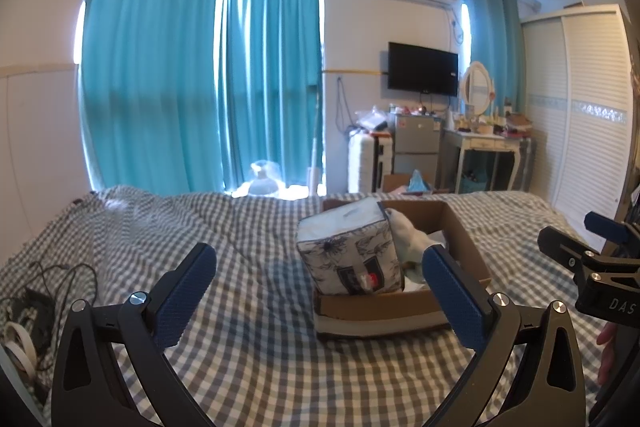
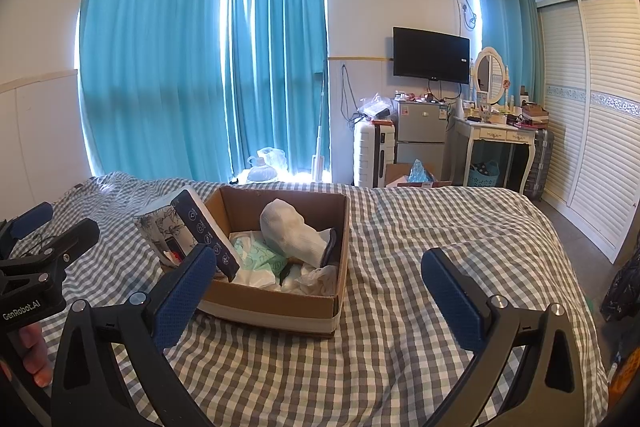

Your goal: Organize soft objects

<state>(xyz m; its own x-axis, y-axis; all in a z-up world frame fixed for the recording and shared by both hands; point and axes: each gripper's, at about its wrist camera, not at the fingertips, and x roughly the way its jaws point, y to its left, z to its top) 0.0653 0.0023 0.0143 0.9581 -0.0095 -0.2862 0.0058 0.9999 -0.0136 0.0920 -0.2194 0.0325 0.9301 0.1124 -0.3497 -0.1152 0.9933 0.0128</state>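
Note:
A brown cardboard box (image 2: 276,303) sits on the checked bedspread; it also shows in the left wrist view (image 1: 464,239). A floral tissue pack (image 1: 352,251) leans tilted on the box's left edge, also seen in the right wrist view (image 2: 188,227). Inside lie a white bundle (image 2: 292,231), a green pack (image 2: 260,255) and crumpled white plastic. My left gripper (image 1: 320,291) is open and empty, in front of the box. My right gripper (image 2: 320,287) is open and empty, with its left finger (image 2: 184,295) in front of the box's near left corner.
The grey checked bed (image 2: 420,267) fills the foreground. Black cables and white rings (image 1: 24,315) lie at its left edge. Beyond the bed stand teal curtains, a white suitcase (image 2: 372,155), a small fridge, a dressing table and a white wardrobe (image 2: 592,115).

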